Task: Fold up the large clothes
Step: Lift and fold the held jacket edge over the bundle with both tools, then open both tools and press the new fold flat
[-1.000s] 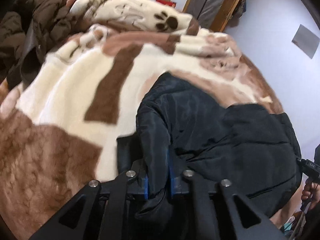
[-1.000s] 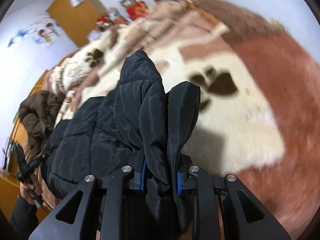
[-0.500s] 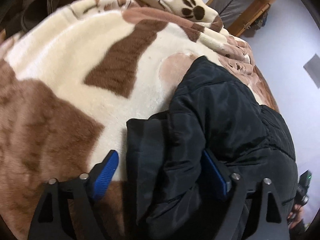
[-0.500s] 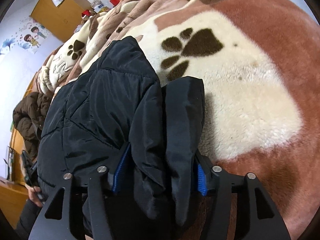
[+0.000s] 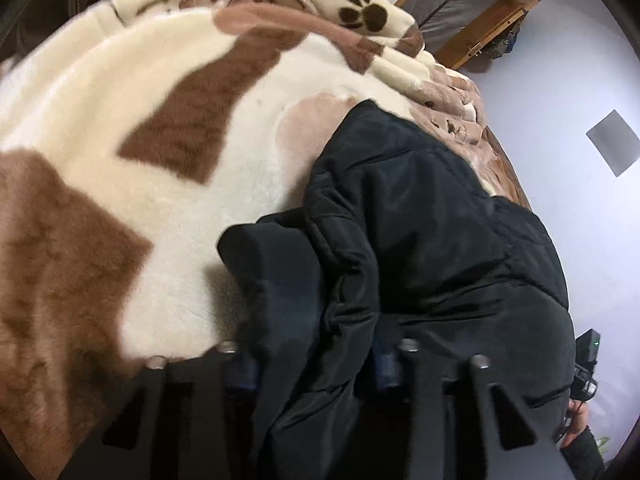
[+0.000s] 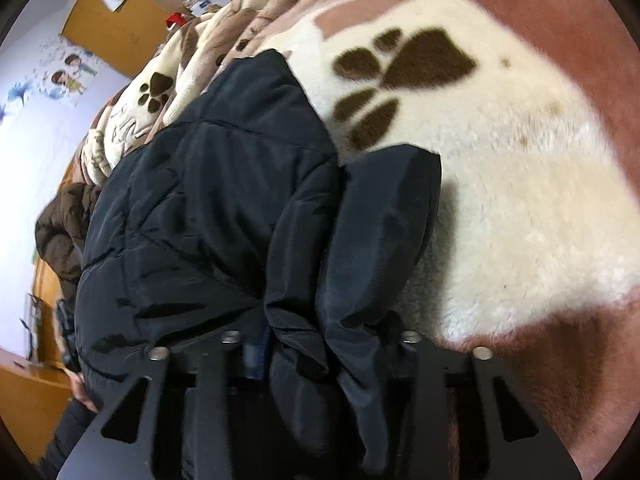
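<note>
Left wrist view: black padded jacket point(image 5: 432, 216) lies on the paw-print blanket point(image 5: 120, 128) covering the bed, filling the 3 to 6 o'clock part of the frame. The left gripper point(image 5: 316, 364) has a bunched edge of it between its fingers point(image 5: 244, 368); the jaws have just been closing and now clench on that fabric. At 4 o'clock a hand point(image 5: 576, 420) with the other tool shows at the rim.

Right wrist view: same jacket point(image 6: 224, 208) runs from 6 up to 11 o'clock, and a loose padded flap sits at centre right on the cream patch of blanket point(image 6: 520, 184). The right gripper point(image 6: 324, 344) has also just been closing, and its jaws grasp a thick wad of jacket cloth. A brown coat point(image 6: 60, 224) sits at 9 o'clock, apart from the work.

Step, as judged: re-grip on the near edge of the jacket with both tools, mid-fold; the garment is already narrowed into a long bundle. Next move likely calls for lifting both held points together and carrying them toward 12 o'clock over the far end, keeping the hands level so the slippery shell does not slide out or skew.
</note>
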Available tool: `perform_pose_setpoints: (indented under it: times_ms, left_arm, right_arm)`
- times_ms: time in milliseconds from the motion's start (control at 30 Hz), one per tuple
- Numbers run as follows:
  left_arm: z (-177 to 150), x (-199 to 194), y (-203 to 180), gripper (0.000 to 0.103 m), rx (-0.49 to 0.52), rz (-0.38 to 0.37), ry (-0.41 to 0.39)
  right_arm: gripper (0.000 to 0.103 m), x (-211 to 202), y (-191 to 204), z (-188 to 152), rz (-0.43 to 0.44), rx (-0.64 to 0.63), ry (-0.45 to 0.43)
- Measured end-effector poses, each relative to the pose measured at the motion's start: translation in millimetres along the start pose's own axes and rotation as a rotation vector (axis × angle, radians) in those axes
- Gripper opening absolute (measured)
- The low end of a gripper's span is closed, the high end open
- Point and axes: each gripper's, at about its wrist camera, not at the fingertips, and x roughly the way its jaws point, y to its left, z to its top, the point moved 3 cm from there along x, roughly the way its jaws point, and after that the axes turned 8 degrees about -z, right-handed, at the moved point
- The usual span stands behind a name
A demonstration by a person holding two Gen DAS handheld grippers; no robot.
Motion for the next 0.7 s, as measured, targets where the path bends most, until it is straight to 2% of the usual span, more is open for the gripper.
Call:
perform_pose_setpoints:
  times_ms: [100,233,433,567,700]
  left_arm:
    - [6.9,-19.5,-14.8,0.028,0.026,0.021,-0.036]
    - [24.8,-50.2,-44.5,0.027,0.078,0.0,-0.098]
    - [60.8,-74.5,-89.7,0.027,0.159,-0.032,-0.16]
    - [88.7,-70.6,-118.3,0.027,0.181,-0.05,-0.19]
    - [113.8,-45.8,-148.5,0.027,0.208,-0.066,-0.198]
  right_arm:
    - [0.026,-19.1,6.0,2.7,0.003,-0.005,-0.042]
    - [0.023,-51.1,19.9,10.7,0.022,-0.044,-0.102]
    - [0.023,-91.6,36.1,45.3,0.052,-0.071,-0.203]
    - [0.023,-104.0,37.9,75.0,0.05,-0.077,-0.257]
    - [0.023,-105.2,26.8,106.0,0.041,-0.062,-0.291]
